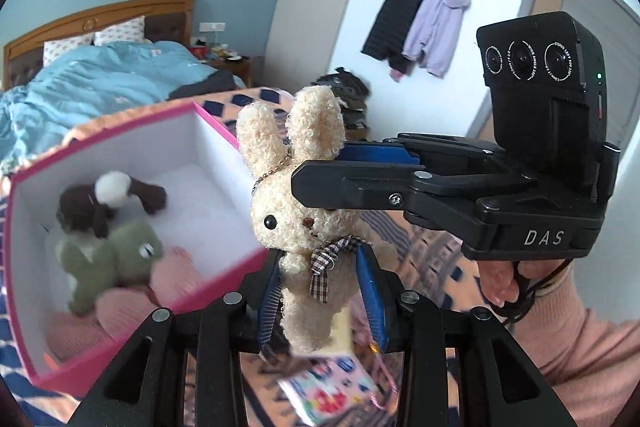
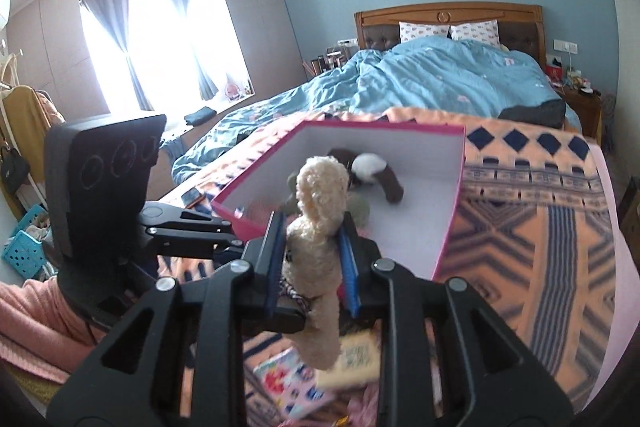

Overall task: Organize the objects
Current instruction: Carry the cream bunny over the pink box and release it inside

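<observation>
Beside the near edge of the pink-walled cardboard box (image 1: 224, 131), my two claws pinch one cream curly-plush rabbit (image 1: 304, 211); left gripper (image 1: 320, 291) clamps its body, right gripper (image 2: 312, 259) its head; one should release before lowering inside.

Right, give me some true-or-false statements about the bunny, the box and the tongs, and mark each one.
1. Both the left tongs and the right tongs are closed on the cream bunny. True.
2. The pink box has nothing in it. False: a brown toy and a green toy lie inside, with something pink beside them.
3. The bunny wears a checked bow at its neck. True.
4. The bunny already lies in the box. False: it is held upright outside the box, close to its near wall.
</observation>
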`<state>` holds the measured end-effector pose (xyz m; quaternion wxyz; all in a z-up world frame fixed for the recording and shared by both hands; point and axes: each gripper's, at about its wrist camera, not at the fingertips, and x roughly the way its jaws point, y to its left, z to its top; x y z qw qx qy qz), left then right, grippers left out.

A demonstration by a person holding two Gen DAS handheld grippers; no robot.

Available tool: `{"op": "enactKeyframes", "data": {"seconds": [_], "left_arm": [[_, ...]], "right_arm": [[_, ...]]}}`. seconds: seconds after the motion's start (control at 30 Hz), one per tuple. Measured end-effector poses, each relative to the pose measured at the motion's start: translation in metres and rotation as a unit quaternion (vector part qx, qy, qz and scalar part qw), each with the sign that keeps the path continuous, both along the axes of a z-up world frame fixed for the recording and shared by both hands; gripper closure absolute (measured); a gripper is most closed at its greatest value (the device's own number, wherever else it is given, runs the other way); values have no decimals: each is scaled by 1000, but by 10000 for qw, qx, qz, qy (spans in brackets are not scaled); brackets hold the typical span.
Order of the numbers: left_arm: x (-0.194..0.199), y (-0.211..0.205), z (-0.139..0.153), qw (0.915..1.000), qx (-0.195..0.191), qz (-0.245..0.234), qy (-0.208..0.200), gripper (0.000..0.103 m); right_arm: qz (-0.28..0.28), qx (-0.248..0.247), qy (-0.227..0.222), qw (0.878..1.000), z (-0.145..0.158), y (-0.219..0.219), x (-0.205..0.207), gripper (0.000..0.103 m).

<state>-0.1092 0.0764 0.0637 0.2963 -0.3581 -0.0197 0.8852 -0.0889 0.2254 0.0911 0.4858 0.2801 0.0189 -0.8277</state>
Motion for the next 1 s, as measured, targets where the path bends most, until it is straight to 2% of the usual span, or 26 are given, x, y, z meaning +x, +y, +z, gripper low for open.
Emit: {"op": "enactKeyframes", "data": {"seconds": [0.27, 0.57, 0.87, 1.0], "left_arm": [[-50, -8, -9, 9992, -201, 299, -187, 66], [-90, -12, -28, 9968, -337, 526, -507, 66], [-111, -9, -55, 9933, -443, 581, -896, 66], [-108, -5, -51, 9933, -594, 651, -748, 64]], "right_arm": [[-67, 119, -156, 9998, -3, -23, -56, 75], [-196, 364, -485, 9980, -22, -43, -104, 75], [-360, 806, -664, 9939, -48, -57, -127, 75], [-557, 993, -602, 9917, -55, -60, -133, 75]]}}
